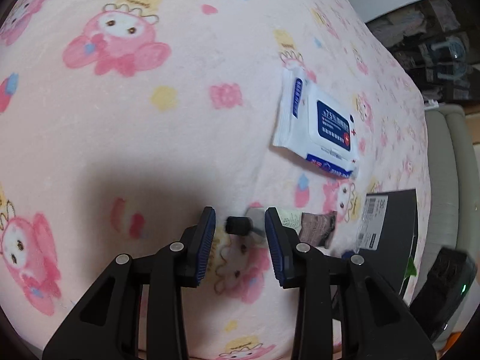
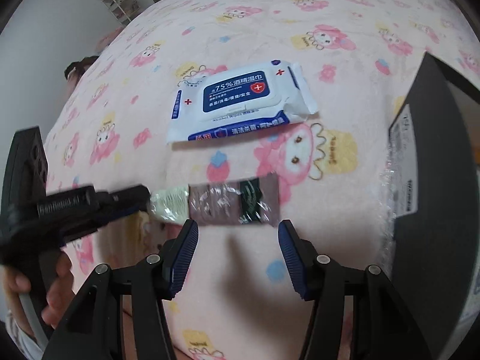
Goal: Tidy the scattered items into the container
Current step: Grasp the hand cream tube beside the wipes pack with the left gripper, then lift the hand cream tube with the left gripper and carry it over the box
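Observation:
A white and blue wet-wipes pack [image 1: 318, 126] lies flat on the pink cartoon blanket; it also shows in the right wrist view [image 2: 240, 102]. A clear-wrapped packet with a brown and pale yellow part [image 2: 228, 204] lies in front of my right gripper [image 2: 238, 255], which is open and empty just short of it. My left gripper [image 1: 240, 240] is open, with a small black cap [image 1: 238, 225] lying between its fingertips; the packet [image 1: 315, 225] is just to its right. The black box container [image 2: 426, 180] stands at the right.
In the right wrist view the left gripper [image 2: 90, 207] comes in from the left, held by a hand [image 2: 54, 288]. A black device with a green light [image 1: 447, 288] sits beside the black box [image 1: 387, 234]. A shelf [image 2: 117, 3] stands beyond the bed.

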### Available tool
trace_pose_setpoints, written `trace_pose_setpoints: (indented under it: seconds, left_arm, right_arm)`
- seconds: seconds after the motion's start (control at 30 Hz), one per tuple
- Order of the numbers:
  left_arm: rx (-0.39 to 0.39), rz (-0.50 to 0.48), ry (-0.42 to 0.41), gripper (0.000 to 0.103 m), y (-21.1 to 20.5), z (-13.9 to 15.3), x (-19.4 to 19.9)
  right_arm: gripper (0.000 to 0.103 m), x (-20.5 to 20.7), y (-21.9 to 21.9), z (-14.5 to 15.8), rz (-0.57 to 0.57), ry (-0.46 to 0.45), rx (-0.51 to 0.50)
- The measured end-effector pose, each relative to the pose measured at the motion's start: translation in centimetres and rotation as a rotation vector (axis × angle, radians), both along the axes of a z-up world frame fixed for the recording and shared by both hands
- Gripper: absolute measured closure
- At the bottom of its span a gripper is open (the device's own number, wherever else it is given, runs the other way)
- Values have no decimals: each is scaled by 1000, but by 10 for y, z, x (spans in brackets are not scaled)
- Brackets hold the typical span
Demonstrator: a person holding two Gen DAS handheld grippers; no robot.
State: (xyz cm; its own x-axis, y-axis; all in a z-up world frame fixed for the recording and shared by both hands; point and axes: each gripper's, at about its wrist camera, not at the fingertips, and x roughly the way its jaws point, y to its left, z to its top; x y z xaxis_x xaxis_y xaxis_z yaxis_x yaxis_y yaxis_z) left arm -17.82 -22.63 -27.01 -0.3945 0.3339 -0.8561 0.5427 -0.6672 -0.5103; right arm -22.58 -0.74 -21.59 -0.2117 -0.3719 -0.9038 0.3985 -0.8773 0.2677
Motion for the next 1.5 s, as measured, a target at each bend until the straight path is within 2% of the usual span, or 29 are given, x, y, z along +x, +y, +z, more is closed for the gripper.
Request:
trace_pose_setpoints:
  seconds: [0.13,0.23,0.37,0.47,0.63,0.83,1.03,1.13,1.37,1.5]
  left_arm:
    - [-7,3,-11,61,0,-3,0]
    - [-13,7,-20,56,2,-10,0]
    - [-15,-26,-20,55,7,-14,-5]
    - [1,-59,-14,53,13,-15,-9]
    - [-9,-83,17,53,18,-1,-3]
    - [-27,-157,129,53,40,31,13]
    - [-125,-259,208,53,84,81,26]
    - [-140,-305,244,53,110,102,28]
    - [-148,-390,302,54,177,141,13]
    - [-166,-433,324,54,219,155,-12]
  right_arm:
    - [51,-6,3,-6,-19,22,32]
    - [51,-22,2,-17,-45,10,19]
    - [50,-34,-5,-34,-47,-41,-21]
    - [50,-27,-8,-27,-14,-15,-35]
    - [51,-12,1,-6,-2,16,-57]
    - [51,14,24,28,-14,68,-85]
    - [51,37,69,64,-36,112,-134]
    - [51,42,92,84,-53,160,-144]
    - [51,38,161,116,-112,249,-174]
    - [51,29,200,126,-148,289,-173]
